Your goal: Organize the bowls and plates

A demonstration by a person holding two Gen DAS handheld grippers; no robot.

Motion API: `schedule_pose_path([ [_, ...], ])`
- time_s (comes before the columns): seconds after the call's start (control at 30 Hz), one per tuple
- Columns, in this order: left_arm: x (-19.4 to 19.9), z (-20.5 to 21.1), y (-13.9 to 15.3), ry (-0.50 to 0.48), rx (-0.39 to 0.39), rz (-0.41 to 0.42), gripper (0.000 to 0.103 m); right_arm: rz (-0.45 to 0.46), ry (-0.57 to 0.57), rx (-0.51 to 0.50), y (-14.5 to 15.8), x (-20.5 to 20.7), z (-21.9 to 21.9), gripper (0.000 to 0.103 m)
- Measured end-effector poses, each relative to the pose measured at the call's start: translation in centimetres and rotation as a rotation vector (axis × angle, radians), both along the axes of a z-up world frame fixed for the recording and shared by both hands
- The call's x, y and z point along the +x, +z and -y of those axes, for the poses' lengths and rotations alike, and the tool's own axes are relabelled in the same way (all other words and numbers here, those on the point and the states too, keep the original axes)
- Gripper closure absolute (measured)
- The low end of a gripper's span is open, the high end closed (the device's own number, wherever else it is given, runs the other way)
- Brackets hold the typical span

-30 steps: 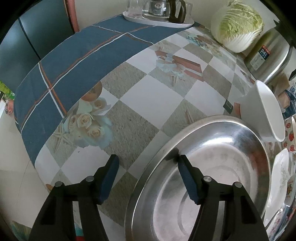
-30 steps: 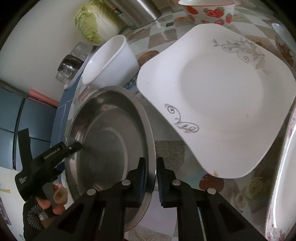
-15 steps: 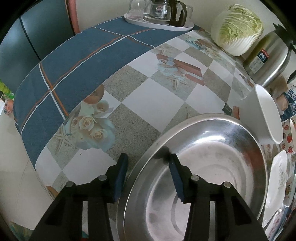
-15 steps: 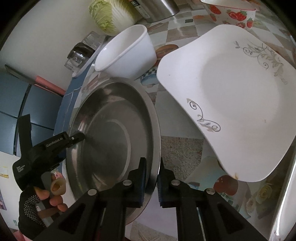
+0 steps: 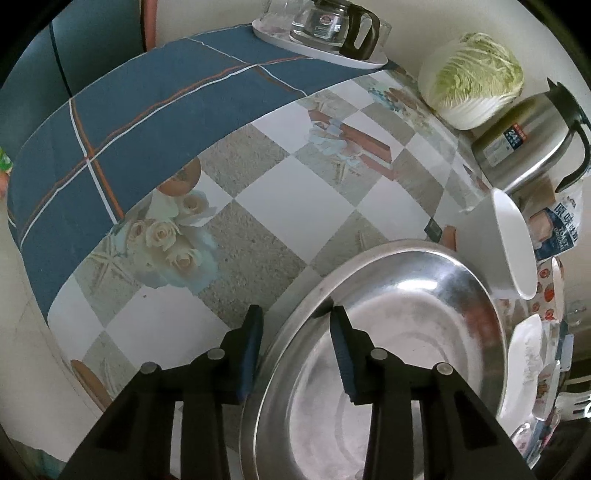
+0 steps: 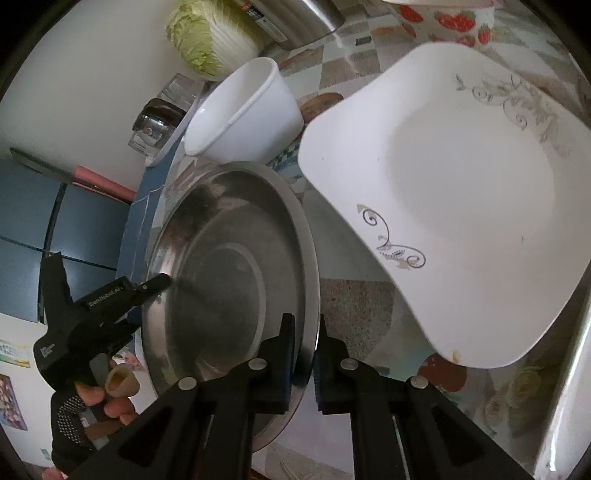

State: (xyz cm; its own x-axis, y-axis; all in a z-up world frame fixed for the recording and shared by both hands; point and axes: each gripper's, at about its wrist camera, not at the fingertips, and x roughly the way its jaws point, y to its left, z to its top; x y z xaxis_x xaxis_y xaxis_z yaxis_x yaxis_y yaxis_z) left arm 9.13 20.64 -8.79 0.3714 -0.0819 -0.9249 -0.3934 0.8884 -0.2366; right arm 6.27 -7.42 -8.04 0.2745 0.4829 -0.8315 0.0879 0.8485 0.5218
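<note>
The big round stainless steel basin takes up the lower right of the left wrist view, sitting on the desk with its checkered floral cloth. The left claw has its two fingers spread apart, straddling the basin's near rim: one blue pad is outside over the cloth, the other is inside the bowl. Can't tell if either pad actually touches the metal. Just past the basin's far edge there's a plain white deep bowl, and a white square plate peeks in at the right edge. Further back are a napa cabbage, a steel thermos jug with a black handle, and a glass coffee pot on a white tray on the blue plaid cloth.

In the right wrist view, the right claw is clamped on the basin rim, pads pinching the thin edge from both sides. The left claw shows across the basin, held in a gloved hand, its tip at the opposite rim. The white bowl sits just behind the basin, apparently touching it. The white square plate with grey scroll decoration is right beside the basin. A strawberry-print bowl sits at the top edge, the cabbage near the wall.
</note>
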Motion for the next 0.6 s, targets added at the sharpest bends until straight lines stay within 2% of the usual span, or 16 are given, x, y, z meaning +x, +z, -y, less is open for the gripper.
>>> schedule_pose_path([
  [0.2, -0.6, -0.5, 0.7, 0.009, -0.033, 0.016, 0.066, 0.063, 0.047, -0.063, 2.3, -0.2, -0.6, 0.092],
  [0.6, -2.2, -0.8, 2.5, 0.016, -0.088, 0.053, 0.066, 0.099, 0.086, -0.095, 4.2, -0.4, -0.6, 0.091],
])
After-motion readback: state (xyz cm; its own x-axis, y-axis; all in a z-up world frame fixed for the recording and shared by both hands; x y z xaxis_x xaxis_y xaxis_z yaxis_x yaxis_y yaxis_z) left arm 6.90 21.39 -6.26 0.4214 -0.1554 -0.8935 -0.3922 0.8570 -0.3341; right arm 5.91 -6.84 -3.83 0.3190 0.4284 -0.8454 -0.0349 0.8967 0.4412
